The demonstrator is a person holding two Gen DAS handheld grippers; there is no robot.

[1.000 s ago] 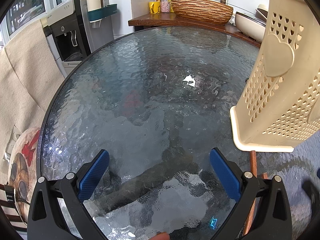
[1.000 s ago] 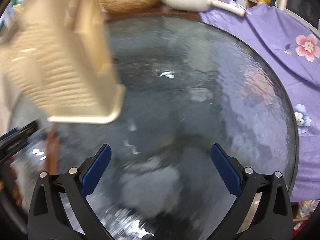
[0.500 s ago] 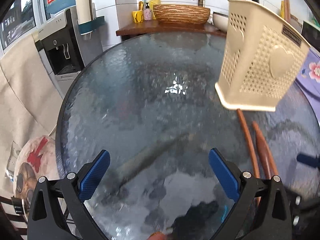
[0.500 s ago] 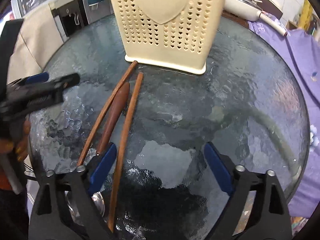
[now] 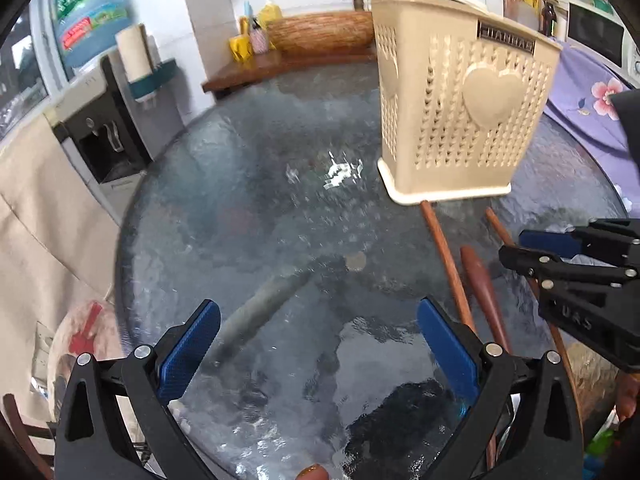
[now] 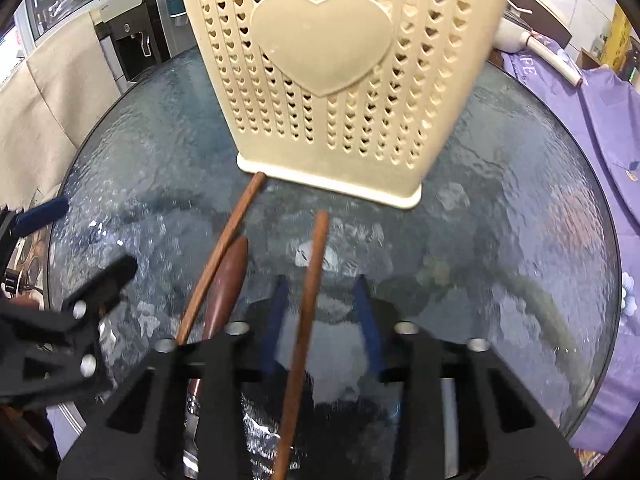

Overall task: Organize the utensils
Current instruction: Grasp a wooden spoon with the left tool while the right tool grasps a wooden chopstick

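A cream perforated utensil holder (image 5: 460, 108) (image 6: 336, 80) with a heart stands upright on the round glass table (image 5: 280, 220). In front of it lie two thin brown chopsticks (image 6: 308, 308) (image 6: 224, 248) and a thicker wooden-handled utensil (image 6: 226, 284) (image 5: 482, 284). My right gripper (image 6: 322, 312) is low over the table, its jaws narrowed around one chopstick without clearly pinching it. It shows from the side in the left wrist view (image 5: 520, 248). My left gripper (image 5: 320, 344) is open and empty above bare glass, left of the utensils.
A water dispenser (image 5: 108, 120) and a beige cloth stand left of the table. A wooden counter with a woven basin (image 5: 320, 32) is behind. Purple flowered fabric (image 6: 600, 128) lies to the right. A white pan (image 6: 520, 36) sits behind the holder.
My right gripper has moved forward and down over the utensils, and its jaws have narrowed around one chopstick. My left gripper has drawn back and turned right, so the holder looks further off.
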